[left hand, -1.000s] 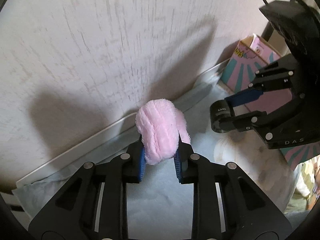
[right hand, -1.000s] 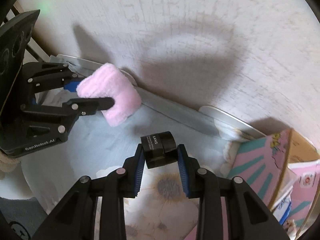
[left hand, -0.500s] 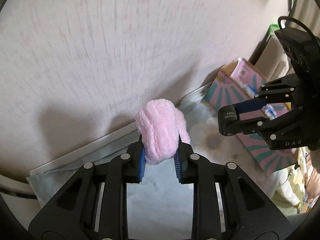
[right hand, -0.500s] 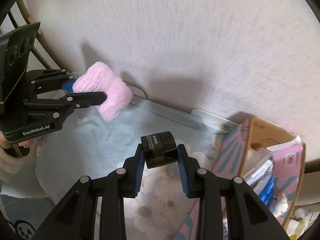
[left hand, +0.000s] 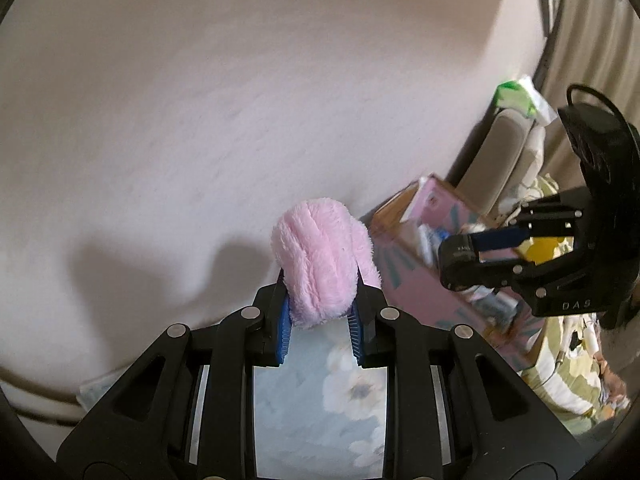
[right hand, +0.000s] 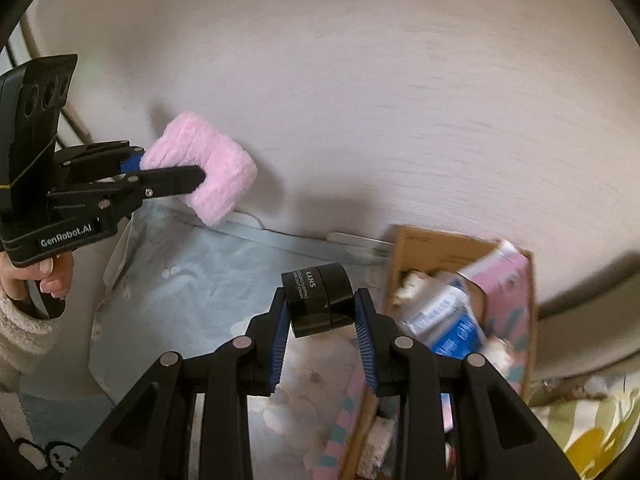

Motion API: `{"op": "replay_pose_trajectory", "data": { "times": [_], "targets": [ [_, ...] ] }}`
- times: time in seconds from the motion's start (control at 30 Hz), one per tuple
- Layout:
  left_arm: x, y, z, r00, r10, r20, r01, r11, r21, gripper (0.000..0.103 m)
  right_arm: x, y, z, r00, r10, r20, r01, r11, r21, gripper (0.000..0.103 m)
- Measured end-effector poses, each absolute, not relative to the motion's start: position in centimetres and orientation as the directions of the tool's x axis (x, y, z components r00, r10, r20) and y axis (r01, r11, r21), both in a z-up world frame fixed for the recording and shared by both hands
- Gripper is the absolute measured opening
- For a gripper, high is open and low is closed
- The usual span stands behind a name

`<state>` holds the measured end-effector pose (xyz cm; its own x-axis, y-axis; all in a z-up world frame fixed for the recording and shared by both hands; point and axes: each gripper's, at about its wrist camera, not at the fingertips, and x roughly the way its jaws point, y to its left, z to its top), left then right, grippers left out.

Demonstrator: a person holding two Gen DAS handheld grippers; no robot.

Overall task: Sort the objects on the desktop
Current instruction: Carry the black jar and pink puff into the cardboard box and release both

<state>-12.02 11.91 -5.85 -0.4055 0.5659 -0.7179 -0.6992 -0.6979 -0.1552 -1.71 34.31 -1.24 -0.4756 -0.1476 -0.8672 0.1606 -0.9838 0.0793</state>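
Observation:
My left gripper (left hand: 320, 300) is shut on a fluffy pink plush roll (left hand: 320, 260) and holds it in the air above the pale blue floral cloth (left hand: 320, 420). It also shows at the left of the right wrist view (right hand: 200, 172). My right gripper (right hand: 322, 308) is shut on a small black cosmetic jar (right hand: 320, 298) marked KANS, raised over the cloth (right hand: 192, 280) next to the open pink cardboard box (right hand: 512, 280). In the left wrist view the jar (left hand: 458, 258) hangs over that box (left hand: 420, 280).
The box holds several small packets and tubes (right hand: 444, 320). A pale textured wall (left hand: 240, 100) rises just behind the cloth. A cream chair or cushion (left hand: 508, 148) and a yellow-green floral fabric (right hand: 592, 420) lie to the right.
Both grippers have risen and swung to the right with their loads. The pink box has come into fuller view, and the jar now hangs close to it.

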Motion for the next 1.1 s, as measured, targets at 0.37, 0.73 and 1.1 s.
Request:
{"op": "replay_pose_trajectory", "data": {
  "times": [0.37, 0.73, 1.1],
  "targets": [
    [-10.9, 20.8, -4.2, -0.307, 0.644, -0.701, -0.791, -0.582, -0.189, 0.021, 4.4, 40.5, 0.6, -0.499, -0.049, -0.865, -0.019, -0.998, 0.068, 0.029],
    [-8.5, 30.9, -6.8, -0.192, 0.649, -0.736, -0.850, -0.485, -0.205, 0.021, 9.3, 45.4, -1.2, -0.455, 0.026, -0.890, -0.142, -0.989, 0.044, 0.029],
    [-7.0, 35.4, -10.7, -0.118, 0.577, -0.808, -0.861, -0.464, -0.205, 0.021, 10.2, 45.8, -5.6, -0.387, -0.012, -0.922, -0.143, -0.987, 0.073, 0.029]
  ]
}}
